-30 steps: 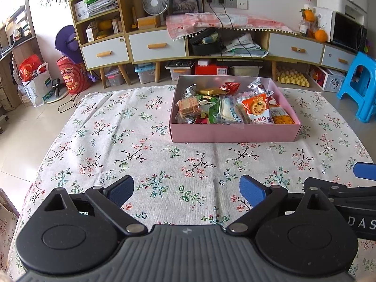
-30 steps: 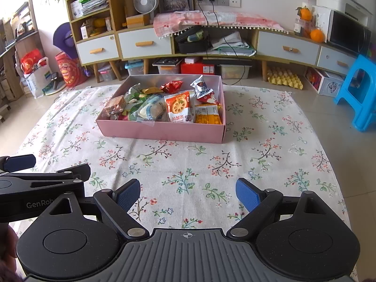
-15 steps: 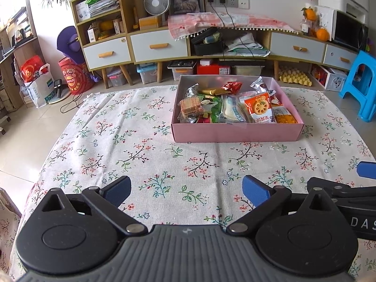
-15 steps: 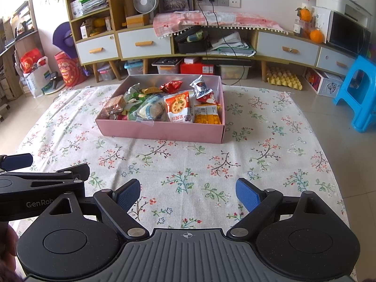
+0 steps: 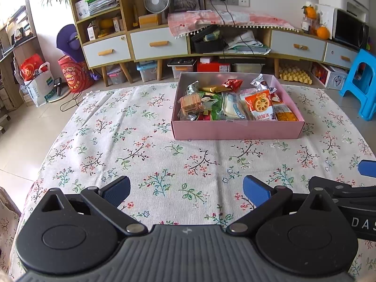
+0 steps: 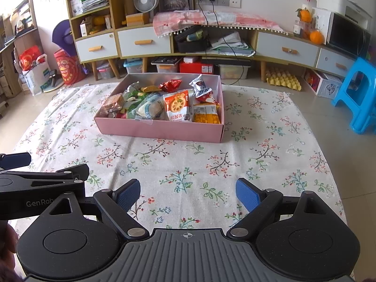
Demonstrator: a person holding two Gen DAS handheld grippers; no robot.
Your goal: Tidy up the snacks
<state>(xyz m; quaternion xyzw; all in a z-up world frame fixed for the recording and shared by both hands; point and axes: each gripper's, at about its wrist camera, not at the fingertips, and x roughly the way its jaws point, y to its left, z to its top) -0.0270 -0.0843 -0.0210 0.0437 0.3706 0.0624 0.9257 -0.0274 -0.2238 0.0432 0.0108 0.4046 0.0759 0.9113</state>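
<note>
Blue-padded left tongs [image 5: 185,191] and right tongs [image 6: 188,193] hang released and empty over the floral worktop [image 5: 145,155]. Well beyond them sits the pink box [image 5: 237,130], long axis running crosswise, snacks [image 5: 235,103] piled inside.

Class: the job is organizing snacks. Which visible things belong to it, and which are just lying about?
Belongs to the job:
pink box
snack packets
left gripper
right gripper

Just lying about:
desk fan
blue stool
egg tray
</note>
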